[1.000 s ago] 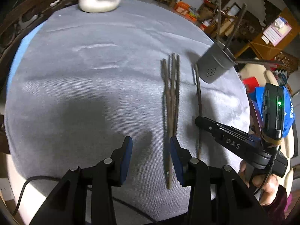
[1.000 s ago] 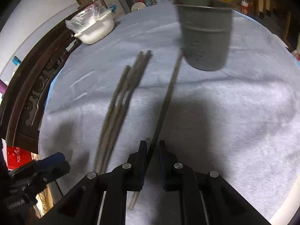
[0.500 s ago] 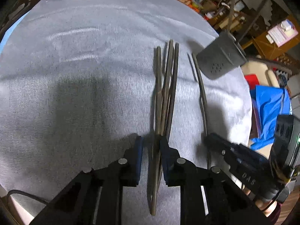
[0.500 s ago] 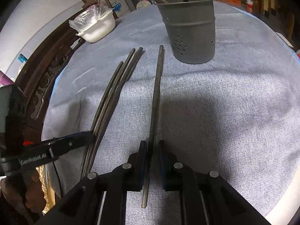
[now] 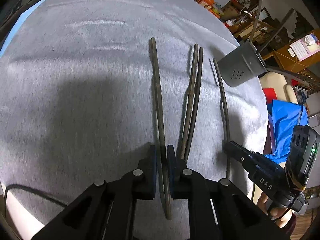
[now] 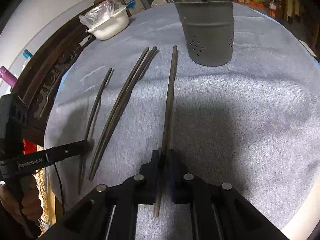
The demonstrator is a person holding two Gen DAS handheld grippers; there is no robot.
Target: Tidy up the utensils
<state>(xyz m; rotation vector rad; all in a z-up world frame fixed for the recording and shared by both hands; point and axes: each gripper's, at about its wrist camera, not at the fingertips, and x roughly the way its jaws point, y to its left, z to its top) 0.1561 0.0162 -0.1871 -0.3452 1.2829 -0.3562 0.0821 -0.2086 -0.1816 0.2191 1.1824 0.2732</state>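
Left wrist view — what changed?
— The left gripper [image 5: 161,160] has clamped one chopstick [image 5: 157,92], pulled left of the pair [image 5: 193,100]. The right gripper [image 6: 164,161] pinches another [image 6: 170,100]; the holder [image 6: 209,32] stands far right. Both look ready to lift.

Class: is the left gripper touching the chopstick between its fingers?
Touching. In the left wrist view the left gripper has both blue pads pressed against one chopstick, with no gap either side.

right gripper [image 6: 164,160]: fingers clamp one chopstick [image 6: 170,100] | perforated holder [image 6: 208,34] ahead | grey cloth [image 6: 240,120]
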